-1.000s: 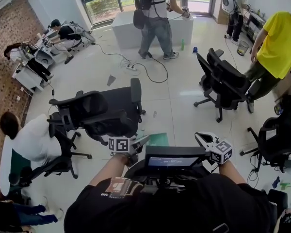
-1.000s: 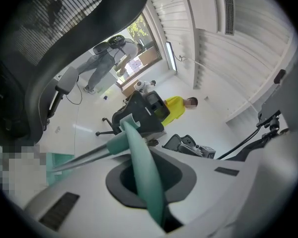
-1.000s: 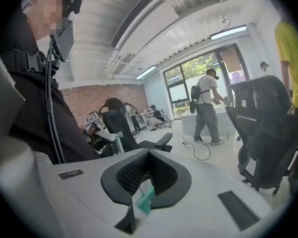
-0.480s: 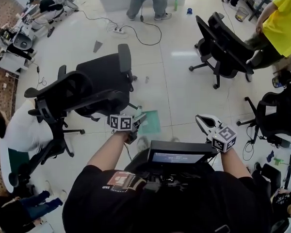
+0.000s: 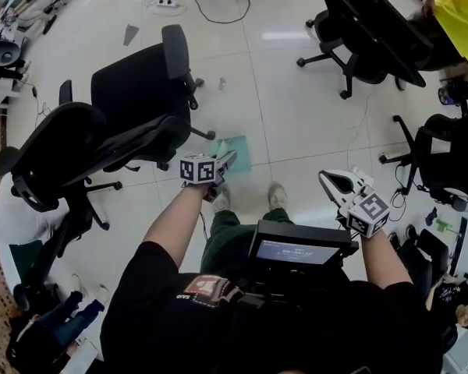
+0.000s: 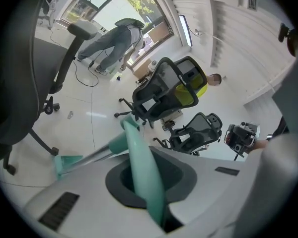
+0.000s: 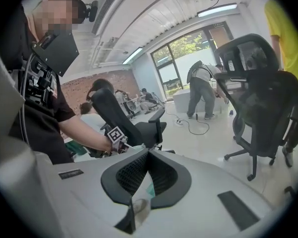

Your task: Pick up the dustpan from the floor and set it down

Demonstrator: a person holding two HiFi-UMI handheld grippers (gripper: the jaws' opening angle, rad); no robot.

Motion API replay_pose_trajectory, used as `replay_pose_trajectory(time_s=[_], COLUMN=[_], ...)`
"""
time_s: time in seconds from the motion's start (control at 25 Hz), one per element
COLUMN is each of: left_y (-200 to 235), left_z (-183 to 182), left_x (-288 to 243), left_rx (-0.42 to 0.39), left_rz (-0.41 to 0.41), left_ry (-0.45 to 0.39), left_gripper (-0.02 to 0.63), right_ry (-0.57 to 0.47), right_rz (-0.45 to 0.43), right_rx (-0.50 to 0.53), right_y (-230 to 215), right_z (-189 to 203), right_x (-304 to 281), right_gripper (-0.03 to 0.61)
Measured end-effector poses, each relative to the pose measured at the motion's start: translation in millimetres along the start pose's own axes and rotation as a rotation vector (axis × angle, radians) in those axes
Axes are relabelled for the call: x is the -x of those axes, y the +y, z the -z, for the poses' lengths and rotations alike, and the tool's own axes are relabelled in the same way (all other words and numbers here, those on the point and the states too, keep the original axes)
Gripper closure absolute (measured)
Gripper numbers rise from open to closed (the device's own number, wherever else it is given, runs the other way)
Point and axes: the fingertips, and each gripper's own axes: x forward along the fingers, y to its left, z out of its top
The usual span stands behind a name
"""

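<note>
White floor tiles [image 5: 296, 115] filled the room, with black office chairs [image 5: 132, 92] standing around the operator.

1. Left hand-held gripper [image 5: 222, 164]: the jaws were pinching the teal handle [image 6: 141, 167] of the dustpan [image 5: 234, 153]. In the left gripper view the handle ran out from between the jaws toward the pan end [image 6: 64, 163], which showed against the floor.
2. Right hand-held gripper [image 5: 335, 184]: the jaws were pressed together. A small pale sliver showed at their tips [image 7: 139, 207] and could not be identified. This gripper was held well apart from the dustpan and took no part in the grasp.
3. Dustpan position: the pan lay just ahead of the left hand-held gripper, beside the base of the nearest chair. No view showed whether the pan touched the floor or hung clear of it.

Progress, as a judgement: the grasp was made, so the pick-up step was under way or complete. The set-down step was not yet done. It called for a free patch of floor away from the chair bases, and for the left jaws to spread only once the pan rested flat.
</note>
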Motion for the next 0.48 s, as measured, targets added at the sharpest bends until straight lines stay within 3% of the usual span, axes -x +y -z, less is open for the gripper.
replay_pose_trajectory(time_s=[0.16, 0.36, 0.48], left_y=[39.0, 60.5, 82.3], left_z=[14.6, 15.1, 9.1], left_x=[-13.8, -15.6, -5.3], left_rx=[-0.032, -0.043, -0.017], left_rz=[-0.04, 0.007, -0.051], left_ry=[0.025, -0.021, -0.007], left_gripper=[0.594, 0.591, 0.583], right_ry=[0.01, 0.044, 0.057], right_rz=[0.018, 0.025, 0.019], right_rx=[-0.022, -0.047, -0.045], right_y=[-6.0, -7.8, -8.1], right_z=[16.4, 39.4, 50.1], right_x=[-4.0, -8.1, -7.5], right_gripper=[0.568, 0.568, 0.568])
